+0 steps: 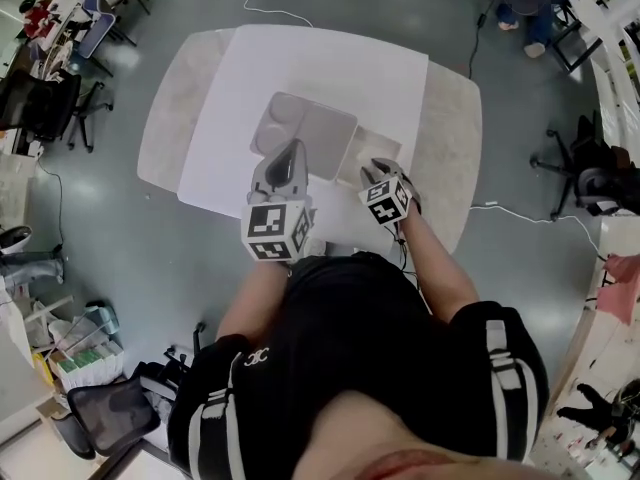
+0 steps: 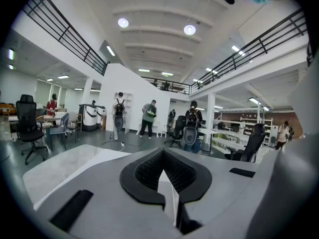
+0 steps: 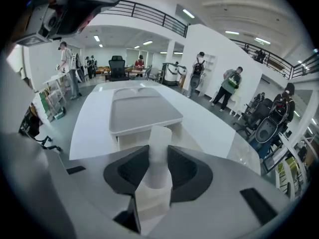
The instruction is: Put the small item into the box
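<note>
Small item (image 3: 159, 136) btwn R gripper (image 3: 159, 156) jaws.

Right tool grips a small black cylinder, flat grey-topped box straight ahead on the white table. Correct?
One thing is wrong: the small cylinder is white, not black. The rest stands. The right gripper view shows the right tool shut on it, with the flat grey-topped box straight ahead on the white table.

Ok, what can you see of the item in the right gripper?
The item is a small white cylinder, matte and plastic-looking, with a flat end. It sits between the jaws of the right gripper, running along them, and the dark pads press on its sides. Its far end pokes out past them, towards the grey box, without touching it.
</note>
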Action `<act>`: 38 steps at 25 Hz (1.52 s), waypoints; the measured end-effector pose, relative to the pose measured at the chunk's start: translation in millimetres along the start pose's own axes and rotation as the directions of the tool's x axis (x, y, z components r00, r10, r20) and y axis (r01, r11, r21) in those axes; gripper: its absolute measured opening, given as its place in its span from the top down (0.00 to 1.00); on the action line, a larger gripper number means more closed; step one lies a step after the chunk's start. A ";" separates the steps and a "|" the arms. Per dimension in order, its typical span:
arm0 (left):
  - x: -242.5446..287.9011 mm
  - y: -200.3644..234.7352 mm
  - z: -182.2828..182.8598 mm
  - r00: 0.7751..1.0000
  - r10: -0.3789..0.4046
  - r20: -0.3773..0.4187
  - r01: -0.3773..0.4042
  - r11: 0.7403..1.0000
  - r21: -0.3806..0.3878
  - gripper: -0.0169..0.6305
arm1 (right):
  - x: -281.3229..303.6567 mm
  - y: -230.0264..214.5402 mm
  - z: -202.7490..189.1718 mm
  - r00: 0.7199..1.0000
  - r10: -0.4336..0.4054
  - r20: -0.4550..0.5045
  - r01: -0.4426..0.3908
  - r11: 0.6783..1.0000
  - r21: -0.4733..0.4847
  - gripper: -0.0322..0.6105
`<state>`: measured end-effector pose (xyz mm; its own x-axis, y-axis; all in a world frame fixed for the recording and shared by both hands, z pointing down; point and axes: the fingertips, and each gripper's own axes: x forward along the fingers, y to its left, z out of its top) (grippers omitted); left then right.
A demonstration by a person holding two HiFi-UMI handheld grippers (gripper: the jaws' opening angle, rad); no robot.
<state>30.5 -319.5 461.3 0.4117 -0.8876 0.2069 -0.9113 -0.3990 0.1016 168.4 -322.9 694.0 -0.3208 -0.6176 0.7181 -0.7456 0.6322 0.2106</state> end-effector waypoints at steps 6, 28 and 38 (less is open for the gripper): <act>0.6 8.5 -1.9 0.999 0.032 -0.005 -0.032 0.999 -0.007 0.97 | 22.0 11.5 -15.2 0.988 0.100 -0.119 -0.108 0.992 -0.067 0.77; 3.0 19.8 1.1 0.999 0.041 0.003 -0.041 0.999 -0.007 0.97 | 28.1 4.0 -0.6 0.981 0.129 -0.143 -0.136 0.990 -0.041 0.73; 10.1 7.3 10.0 0.999 -0.043 0.023 0.042 0.999 0.012 0.97 | -35.1 -36.7 53.6 0.984 -0.091 0.153 0.064 0.982 0.177 0.93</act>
<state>28.0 -333.7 454.4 0.4499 -0.8749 0.1795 -0.8931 -0.4390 0.0986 175.7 -349.5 625.5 -0.3370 -0.7372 0.5857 -0.8561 0.4988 0.1353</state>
